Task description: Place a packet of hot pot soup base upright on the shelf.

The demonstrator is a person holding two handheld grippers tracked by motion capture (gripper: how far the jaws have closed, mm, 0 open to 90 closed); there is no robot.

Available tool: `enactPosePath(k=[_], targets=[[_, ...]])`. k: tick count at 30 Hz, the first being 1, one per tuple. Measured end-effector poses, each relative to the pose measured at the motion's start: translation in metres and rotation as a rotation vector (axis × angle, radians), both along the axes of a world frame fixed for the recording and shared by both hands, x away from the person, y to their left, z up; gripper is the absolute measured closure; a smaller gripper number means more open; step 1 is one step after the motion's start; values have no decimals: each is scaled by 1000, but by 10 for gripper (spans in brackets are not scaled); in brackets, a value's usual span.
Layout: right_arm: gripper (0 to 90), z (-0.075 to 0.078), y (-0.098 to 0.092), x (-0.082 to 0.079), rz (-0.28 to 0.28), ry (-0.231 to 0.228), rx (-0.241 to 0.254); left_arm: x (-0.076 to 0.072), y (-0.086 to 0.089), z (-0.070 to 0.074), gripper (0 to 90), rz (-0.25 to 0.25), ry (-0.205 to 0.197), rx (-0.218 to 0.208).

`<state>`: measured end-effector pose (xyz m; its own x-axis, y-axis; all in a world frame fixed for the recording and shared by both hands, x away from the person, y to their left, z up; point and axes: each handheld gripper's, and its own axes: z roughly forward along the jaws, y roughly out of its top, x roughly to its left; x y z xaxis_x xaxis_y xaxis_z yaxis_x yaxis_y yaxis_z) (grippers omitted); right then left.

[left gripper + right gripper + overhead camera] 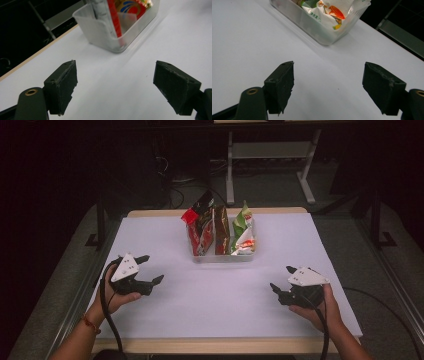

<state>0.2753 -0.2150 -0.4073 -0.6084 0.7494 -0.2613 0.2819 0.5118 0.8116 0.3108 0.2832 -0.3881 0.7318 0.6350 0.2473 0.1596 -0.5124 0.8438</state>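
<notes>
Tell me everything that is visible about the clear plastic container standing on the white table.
The clear plastic container is a low rectangular tub with frosted, see-through walls and rounded corners. It stands upright and open-topped on the white table, near its far edge and about midway across. Several snack packets stand on edge inside and rise above its rim: a red packet, a dark brown packet and a green and white packet. Neither gripper touches it.

White-covered surface point(220, 305) is seen, with a pale wood rim point(215, 346) exposed along near and far edges. Beyond the far edge, a white metal desk frame point(272, 150) is set on grey floor point(280, 190). Dark cables point(175, 195) are piled past the far-left corner. A metal rail point(400, 290) is seen off the right edge.
</notes>
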Motion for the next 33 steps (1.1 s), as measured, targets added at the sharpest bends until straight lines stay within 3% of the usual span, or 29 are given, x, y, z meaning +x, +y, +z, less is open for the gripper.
enactPosePath(k=[2,5,6,8,13,19,26,29,33], targets=[[246,0,-3,-1,3,0,4,0,4,-2,185,-2,32,-7],[246,0,-7,-4,0,2,0,-3,10,-1,185,13,27,-39],[246,-1,-10,-4,-3,4,2,-5,11,-3,188,16,6,-35],[246,-2,-14,-5,-5,3,10,-8,11,-8,200,18,3,12],[246,-6,-24,-7,-10,12,19,-17,18,-19,195,31,9,29],[244,-14,-33,-10,-16,22,14,-27,32,-32,194,56,32,-3],[245,-20,-47,-18,-39,22,45,-33,45,-42,195,75,51,-59],[244,-23,-54,-22,-46,34,81,-34,51,-45,195,82,57,-80],[243,-27,-61,-27,-66,28,80,-37,58,-48,194,97,64,-100]])
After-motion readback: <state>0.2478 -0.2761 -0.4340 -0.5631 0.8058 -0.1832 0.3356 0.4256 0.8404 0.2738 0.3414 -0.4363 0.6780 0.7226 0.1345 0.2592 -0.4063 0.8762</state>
